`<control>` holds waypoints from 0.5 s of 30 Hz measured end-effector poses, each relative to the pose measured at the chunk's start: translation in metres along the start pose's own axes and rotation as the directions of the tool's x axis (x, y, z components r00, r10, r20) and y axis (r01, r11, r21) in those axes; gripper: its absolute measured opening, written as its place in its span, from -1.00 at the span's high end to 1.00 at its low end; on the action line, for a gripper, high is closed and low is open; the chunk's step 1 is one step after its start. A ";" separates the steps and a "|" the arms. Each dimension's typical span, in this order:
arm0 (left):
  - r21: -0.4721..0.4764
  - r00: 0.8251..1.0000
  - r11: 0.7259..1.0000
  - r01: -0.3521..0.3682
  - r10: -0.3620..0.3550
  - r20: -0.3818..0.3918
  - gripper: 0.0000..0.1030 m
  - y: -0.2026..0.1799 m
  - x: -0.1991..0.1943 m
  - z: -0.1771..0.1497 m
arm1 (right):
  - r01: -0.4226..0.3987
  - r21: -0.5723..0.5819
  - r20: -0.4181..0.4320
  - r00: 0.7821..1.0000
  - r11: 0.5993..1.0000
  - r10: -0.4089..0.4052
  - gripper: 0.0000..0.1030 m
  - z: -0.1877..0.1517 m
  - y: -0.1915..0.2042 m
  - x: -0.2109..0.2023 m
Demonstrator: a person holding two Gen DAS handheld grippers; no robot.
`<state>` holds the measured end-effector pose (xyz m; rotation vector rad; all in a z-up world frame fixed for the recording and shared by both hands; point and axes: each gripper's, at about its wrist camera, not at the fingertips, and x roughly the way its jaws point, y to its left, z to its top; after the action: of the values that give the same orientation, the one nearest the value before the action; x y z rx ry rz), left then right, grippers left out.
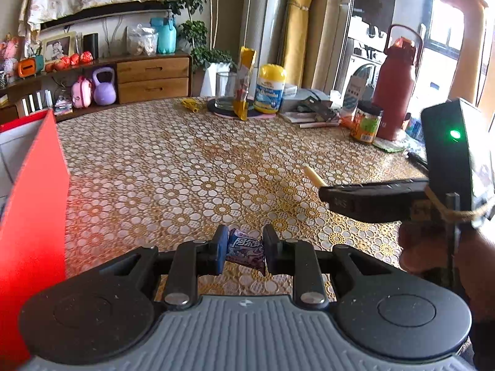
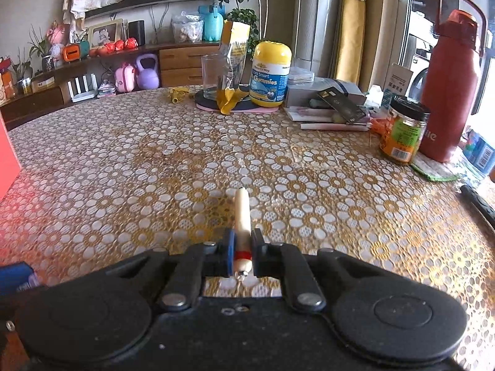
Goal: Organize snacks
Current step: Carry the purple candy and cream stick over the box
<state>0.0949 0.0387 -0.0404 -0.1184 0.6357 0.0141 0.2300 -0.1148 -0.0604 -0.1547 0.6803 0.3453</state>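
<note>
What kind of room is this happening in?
Most likely a home living or dining room: a table with a flowered cloth, a wooden sideboard carrying a framed photo, and a washing machine beyond.

A lived-in home dining and living room
A floral tablecloth [image 2: 154,160] is covering the table, while a framed photo [image 2: 104,33], a wooden drawer cabinet [image 1: 153,78] and a purple kettlebell [image 1: 104,86] are sitting behind
</note>
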 end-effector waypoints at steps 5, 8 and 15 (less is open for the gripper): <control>-0.006 0.999 1.000 -0.011 0.011 0.031 0.54 0.004 -0.029 -0.004 | -0.024 0.035 0.025 0.999 0.999 0.023 0.83 -0.011 0.000 -0.034; -0.007 0.998 1.000 -0.015 0.015 0.053 0.54 0.006 -0.046 -0.004 | -0.046 0.056 0.046 0.998 0.997 0.043 0.83 -0.018 0.004 -0.057; -0.019 0.994 0.999 -0.036 0.037 0.099 0.54 0.013 -0.080 -0.010 | -0.101 0.067 0.093 0.991 0.993 0.095 0.83 -0.030 0.020 -0.103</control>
<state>0.0238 0.0526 -0.0016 -0.1221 0.5383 0.0606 0.1304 -0.1306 -0.0176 -0.0373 0.6121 0.4193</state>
